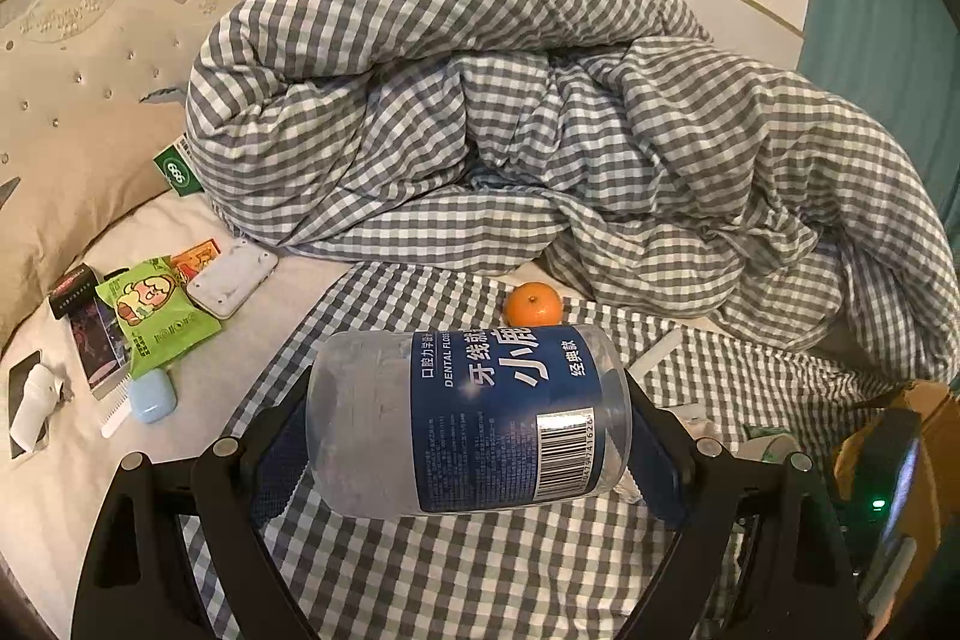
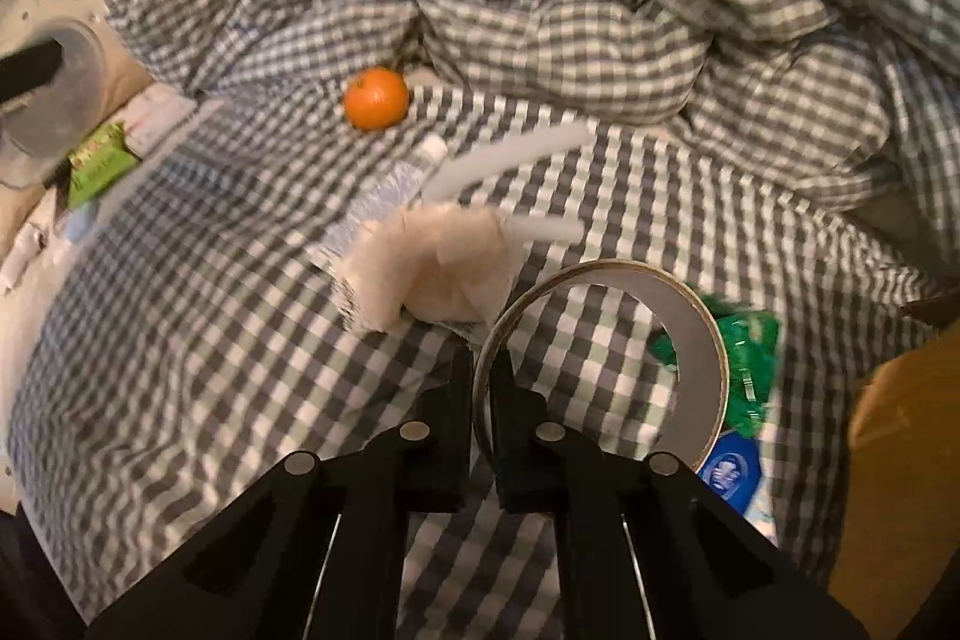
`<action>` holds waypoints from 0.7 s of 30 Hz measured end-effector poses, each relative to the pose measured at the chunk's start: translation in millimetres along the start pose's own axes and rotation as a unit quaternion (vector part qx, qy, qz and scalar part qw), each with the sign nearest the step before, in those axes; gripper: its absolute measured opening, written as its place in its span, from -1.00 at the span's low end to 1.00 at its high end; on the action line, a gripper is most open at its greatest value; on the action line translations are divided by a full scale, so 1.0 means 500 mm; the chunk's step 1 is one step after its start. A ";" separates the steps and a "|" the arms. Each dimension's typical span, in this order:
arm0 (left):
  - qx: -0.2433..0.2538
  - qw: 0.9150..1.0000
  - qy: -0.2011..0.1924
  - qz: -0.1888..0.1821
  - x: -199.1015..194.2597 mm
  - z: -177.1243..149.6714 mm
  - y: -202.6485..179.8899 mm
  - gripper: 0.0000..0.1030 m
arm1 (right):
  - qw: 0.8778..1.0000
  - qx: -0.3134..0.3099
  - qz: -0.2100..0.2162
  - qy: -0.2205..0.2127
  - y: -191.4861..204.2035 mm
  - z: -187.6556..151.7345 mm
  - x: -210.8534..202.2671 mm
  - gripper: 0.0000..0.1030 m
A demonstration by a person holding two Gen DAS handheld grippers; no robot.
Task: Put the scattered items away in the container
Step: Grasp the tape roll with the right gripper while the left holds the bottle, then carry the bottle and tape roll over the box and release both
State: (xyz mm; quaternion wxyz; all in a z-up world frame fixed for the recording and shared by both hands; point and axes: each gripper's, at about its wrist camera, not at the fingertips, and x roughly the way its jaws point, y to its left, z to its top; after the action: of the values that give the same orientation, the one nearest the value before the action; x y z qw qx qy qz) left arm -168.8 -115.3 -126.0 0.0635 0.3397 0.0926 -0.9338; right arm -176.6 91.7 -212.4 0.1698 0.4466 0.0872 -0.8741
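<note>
My right gripper [image 2: 480, 388] pinches the tape ring's [image 2: 696, 340] thin wall above the checked sheet [image 2: 210, 340], my left gripper [image 1: 468, 436] spans the floss jar [image 1: 468, 418] widthwise, so I should carry both level toward the cardboard box [image 1: 936, 412].

The left gripper [image 1: 468, 436] is held pointing downward with its jaws spread wide and clamped on a clear floss jar [image 1: 465, 421] (lying crosswise), while the right gripper [image 2: 482, 388] is pinched on a tape ring's [image 2: 699, 340] wall.
</note>
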 end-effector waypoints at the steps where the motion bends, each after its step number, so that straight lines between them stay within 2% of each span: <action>1: 0.001 1.000 -0.002 0.000 -0.007 0.001 -0.004 0.78 | 1.000 0.002 0.000 -0.009 -0.001 0.002 -0.019 -0.90; 12: 0.018 0.999 -0.035 -0.016 -0.116 0.016 -0.068 0.78 | 0.994 0.020 0.000 -0.108 -0.034 0.017 -0.253 -0.90; 21: 0.039 0.997 -0.060 -0.030 -0.214 0.015 -0.142 0.78 | 0.983 0.040 -0.024 -0.179 -0.081 -0.009 -0.432 -0.90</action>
State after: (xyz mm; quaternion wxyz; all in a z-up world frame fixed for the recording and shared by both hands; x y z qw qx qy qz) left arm -104.6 -41.7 -42.0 0.0278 0.2822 0.0622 -0.9569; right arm -71.0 177.7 -40.1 0.1438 0.2870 0.0311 -0.9465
